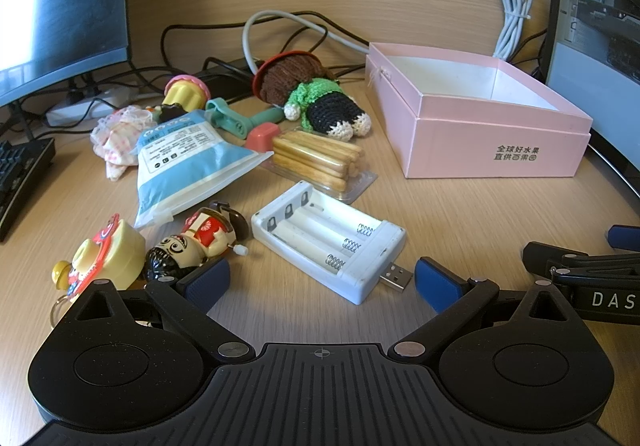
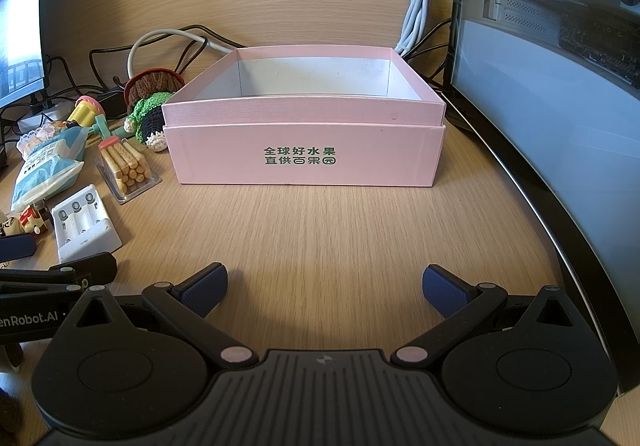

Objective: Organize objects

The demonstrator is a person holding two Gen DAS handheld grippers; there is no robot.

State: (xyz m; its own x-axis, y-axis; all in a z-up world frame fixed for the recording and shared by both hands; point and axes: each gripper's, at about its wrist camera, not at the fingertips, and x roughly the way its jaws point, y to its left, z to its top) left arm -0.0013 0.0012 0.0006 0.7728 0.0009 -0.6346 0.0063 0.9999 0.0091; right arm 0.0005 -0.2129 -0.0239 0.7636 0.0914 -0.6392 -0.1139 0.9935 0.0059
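Note:
An open pink box (image 1: 492, 150) (image 2: 304, 158) stands on the wooden desk, its inside bare where it shows. Left of it lies a loose pile: a white battery charger (image 1: 332, 242) (image 2: 84, 226), a pack of biscuit sticks (image 1: 316, 162) (image 2: 126, 166), a blue-white pouch (image 1: 188, 162) (image 2: 48, 166), a crocheted doll (image 1: 320, 102) (image 2: 150, 114), a wind-up figure (image 1: 196, 242) and a yellow-red toy (image 1: 100, 258). My left gripper (image 1: 322, 284) is open just short of the charger. My right gripper (image 2: 324, 286) is open over bare desk in front of the box.
A monitor (image 1: 60, 6) and keyboard (image 1: 20, 174) stand at the left, a second curved screen (image 2: 552, 106) at the right. Cables (image 1: 280, 30) and a coiled white cord (image 2: 416, 2) run along the back wall. A pink-yellow toy (image 1: 186, 94) and a frilly cloth (image 1: 120, 138) lie behind the pouch.

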